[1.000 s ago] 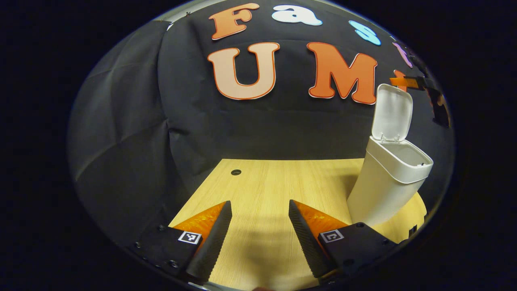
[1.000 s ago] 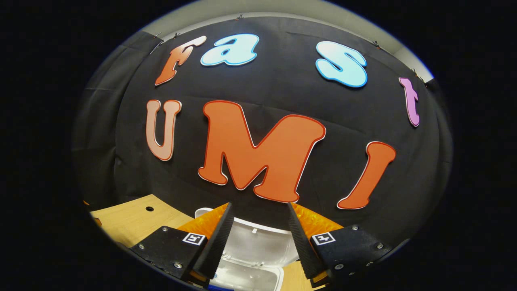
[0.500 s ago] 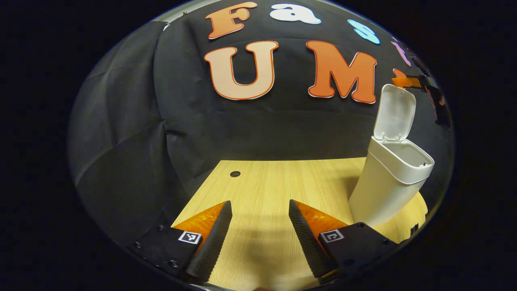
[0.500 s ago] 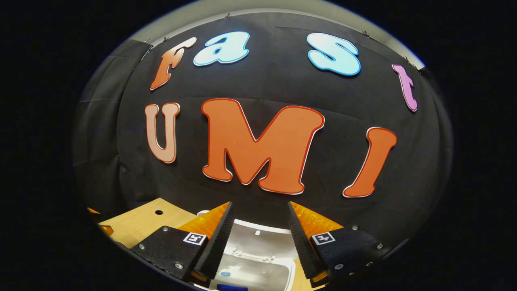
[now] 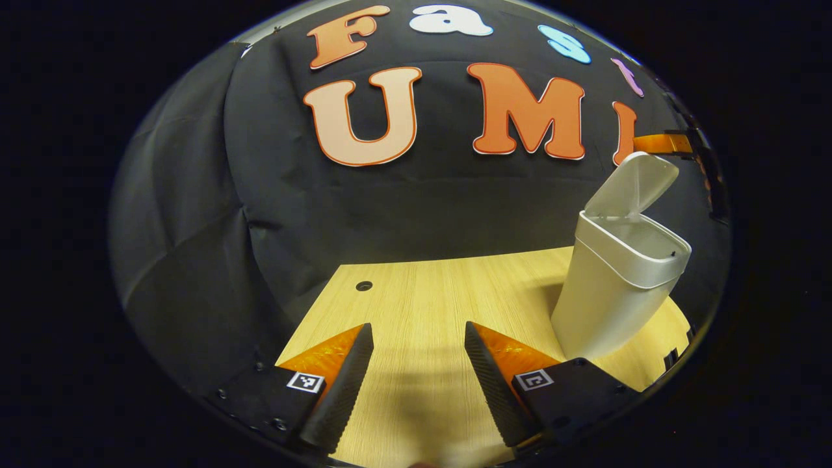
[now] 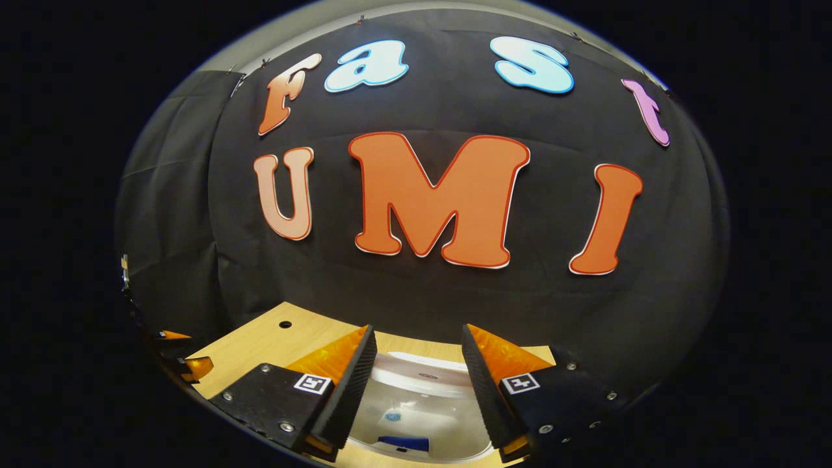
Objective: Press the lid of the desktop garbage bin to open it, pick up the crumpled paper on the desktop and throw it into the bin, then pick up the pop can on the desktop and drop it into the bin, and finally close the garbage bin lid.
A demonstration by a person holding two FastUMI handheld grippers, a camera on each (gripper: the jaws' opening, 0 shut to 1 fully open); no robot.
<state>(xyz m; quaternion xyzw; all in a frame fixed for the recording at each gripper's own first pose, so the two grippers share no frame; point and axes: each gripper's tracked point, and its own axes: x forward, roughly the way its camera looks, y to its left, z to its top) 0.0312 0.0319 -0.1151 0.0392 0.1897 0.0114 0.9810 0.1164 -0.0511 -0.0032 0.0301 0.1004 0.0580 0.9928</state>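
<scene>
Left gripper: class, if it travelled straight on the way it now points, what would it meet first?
The left gripper, open, points along the bare table toward the black cloth wall. Likely the tabletop or that wall first; depth is unclear. The bin stands off to the side.

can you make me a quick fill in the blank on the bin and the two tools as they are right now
1. The lid of the white bin stands partly ____.
2. The left tool hovers over the wooden ____, with nothing between its fingers.
3. The right tool sits directly ____ the bin's mouth.
4. Both tools have their jaws ____.

Missing words: open; table; above; open
</scene>
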